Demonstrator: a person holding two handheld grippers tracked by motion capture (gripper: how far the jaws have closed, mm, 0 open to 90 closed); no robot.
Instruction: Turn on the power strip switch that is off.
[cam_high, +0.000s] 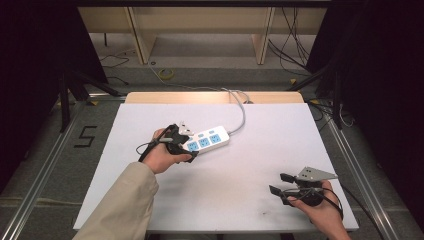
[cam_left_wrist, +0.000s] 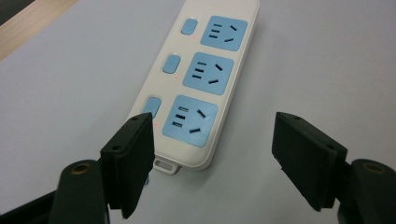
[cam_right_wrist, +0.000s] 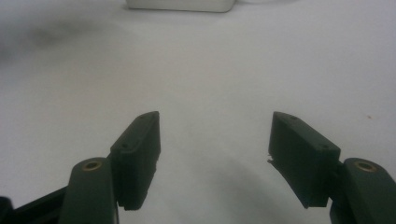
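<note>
material: white hard-plastic power strip (cam_high: 206, 140) with three blue sockets and three switch buttons; judged stiff, light, smooth and likely slippery on the jaw pads.
position: laid flat on the white table (cam_high: 250, 200), left of centre, nearer the far edge; long axis angled toward the far right corner.
cord: grey cable (cam_high: 242, 111) run from the strip's right end off over the far edge; drag or snagging is to be expected if the strip is moved.
grip point: judged best taken across the short width at the near end, clear of buttons and sockets.
left gripper (cam_left_wrist: 212, 161): jaws apart, held just above the strip's near end, nothing clamped.
right gripper (cam_high: 281, 183): jaws apart, empty, parked near the near right corner, well apart from the strip.
</note>
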